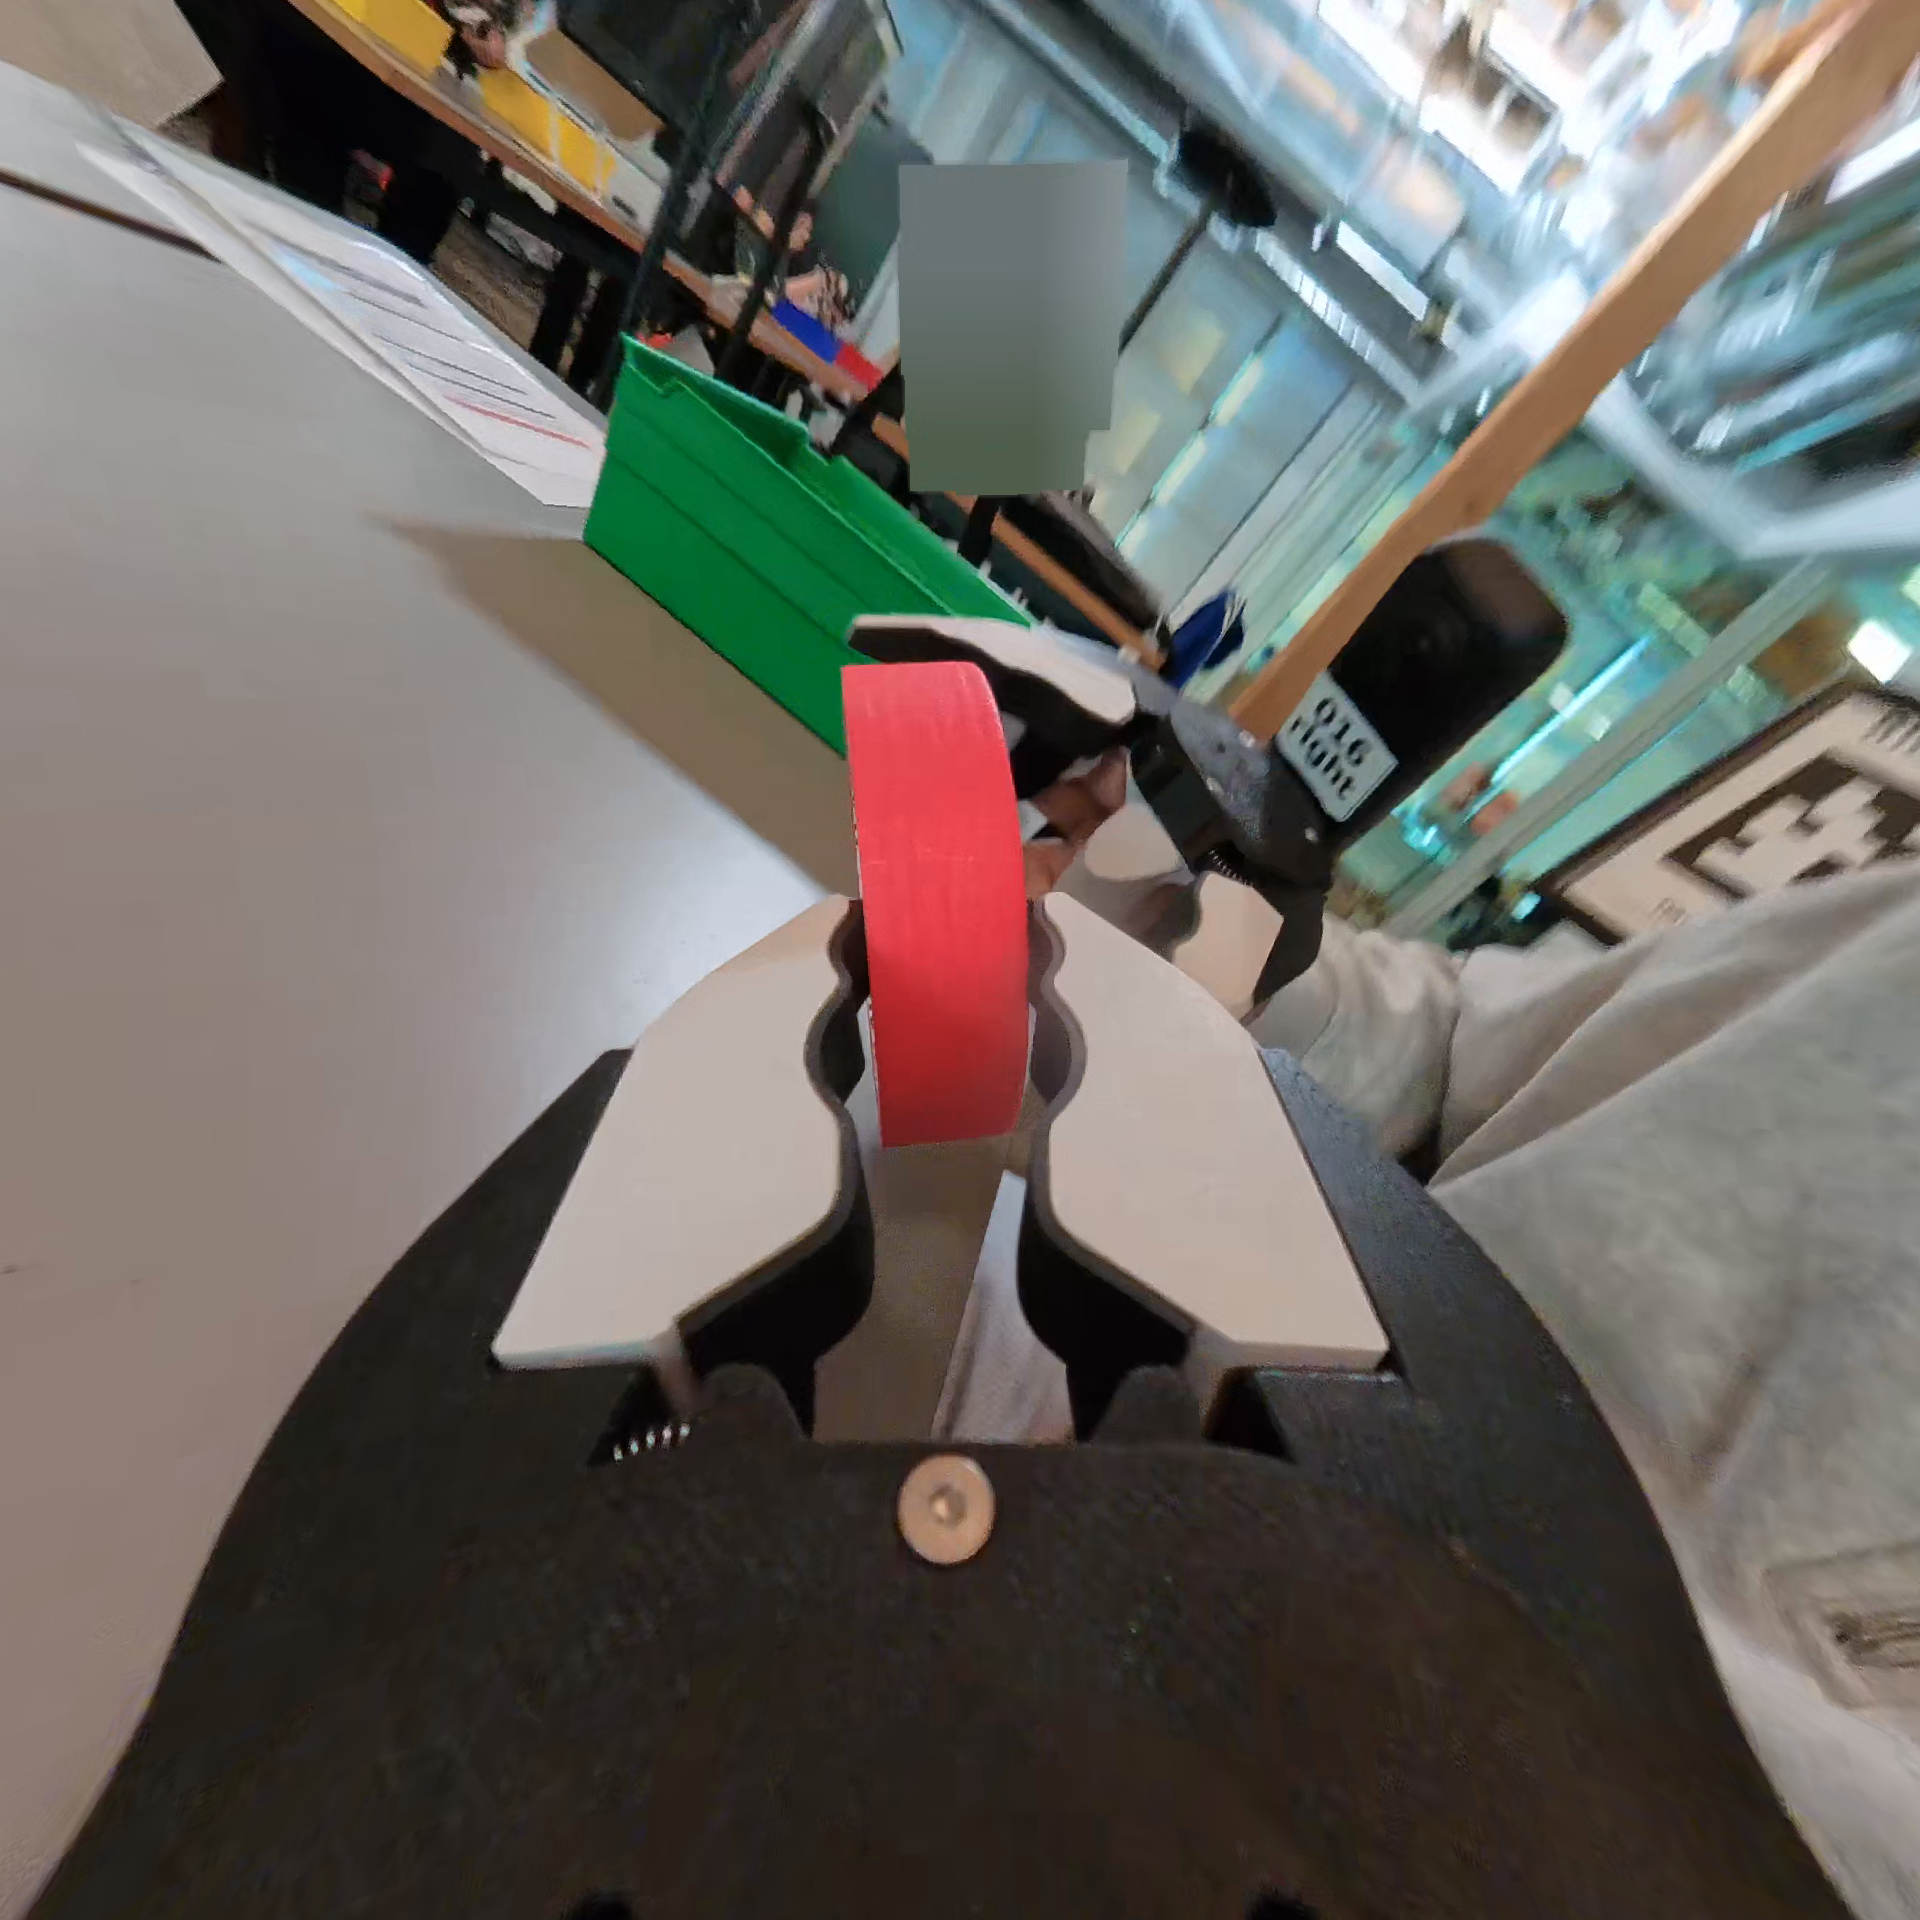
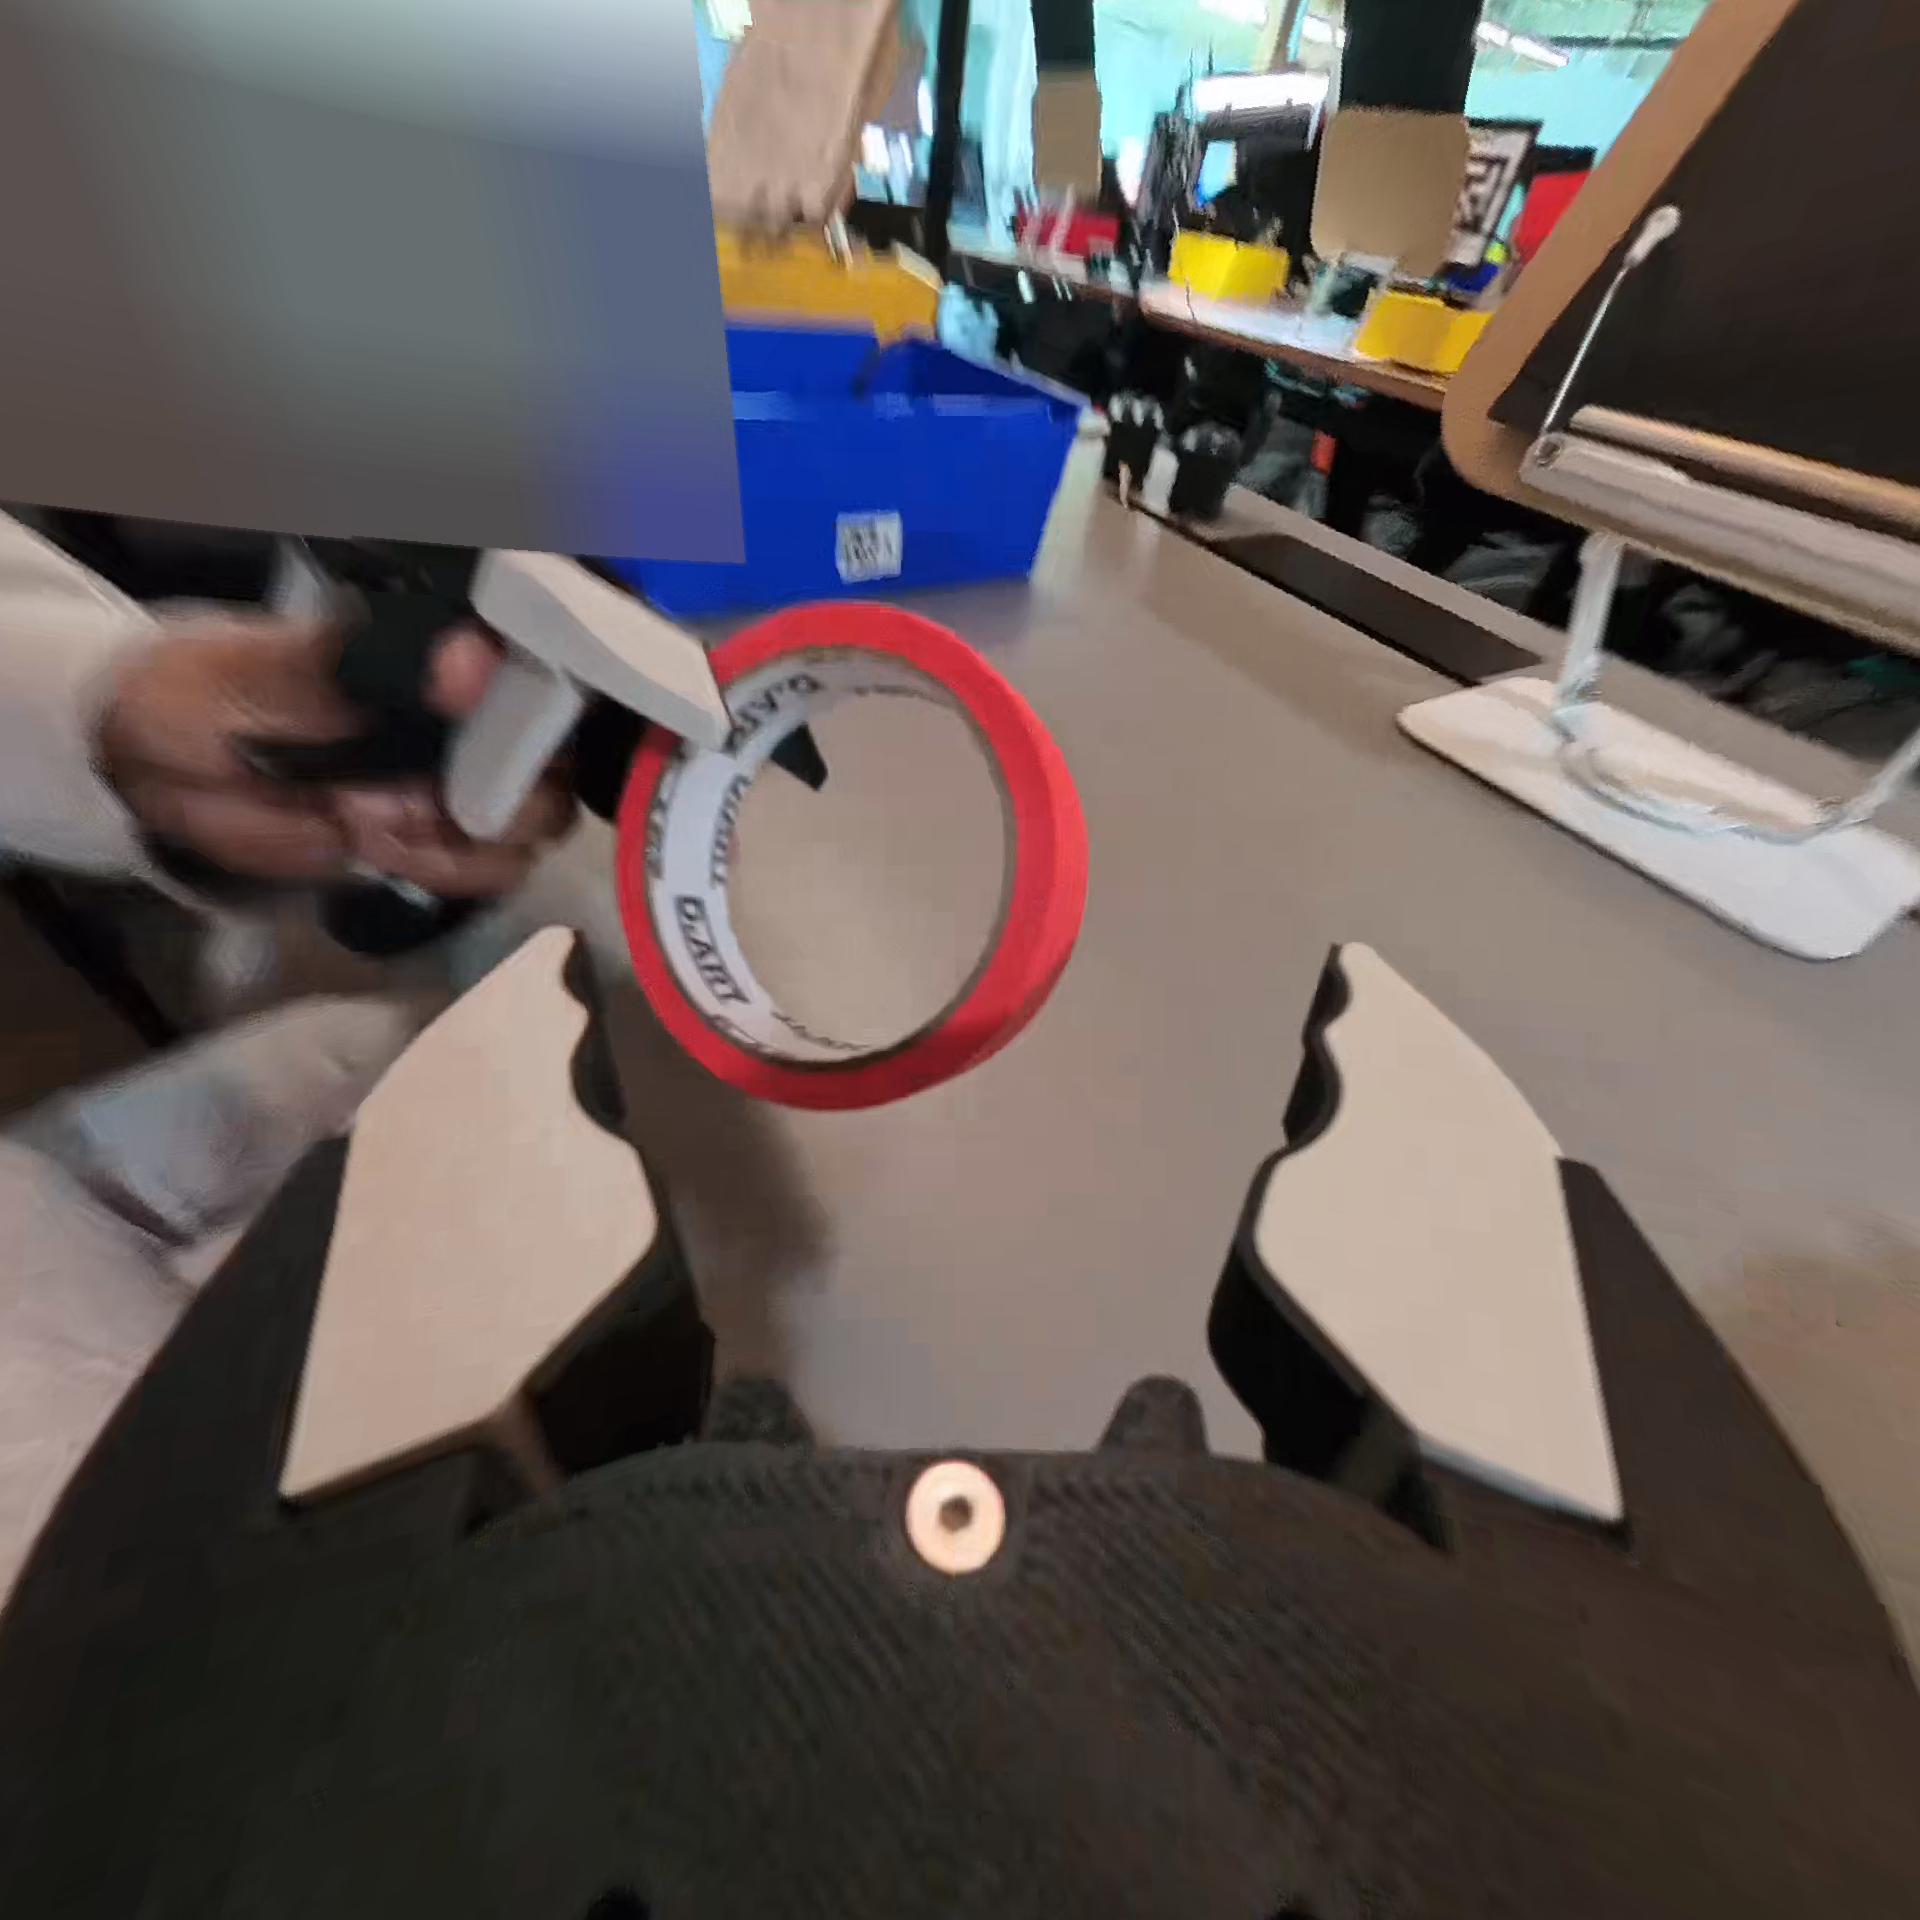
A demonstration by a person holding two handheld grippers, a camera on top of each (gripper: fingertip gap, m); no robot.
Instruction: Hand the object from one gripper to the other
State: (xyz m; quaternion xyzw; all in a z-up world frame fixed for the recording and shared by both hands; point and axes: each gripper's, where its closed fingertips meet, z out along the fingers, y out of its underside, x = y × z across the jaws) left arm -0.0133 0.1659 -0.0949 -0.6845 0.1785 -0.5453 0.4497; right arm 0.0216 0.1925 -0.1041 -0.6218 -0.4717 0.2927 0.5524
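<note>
Tape roll (image 2: 852, 852) hollow; right claw (image 2: 956, 1049) agape

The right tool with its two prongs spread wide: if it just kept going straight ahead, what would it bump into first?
Probably the red tape roll, held by the left tool; depth is uncertain.

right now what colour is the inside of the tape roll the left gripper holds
White with dark print, on the red tape roll; right wrist view shows it best.

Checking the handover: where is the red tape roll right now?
The red tape roll is clamped between the left tongs, held above the table; in the right wrist view it hangs just ahead of the open right tongs.
</note>
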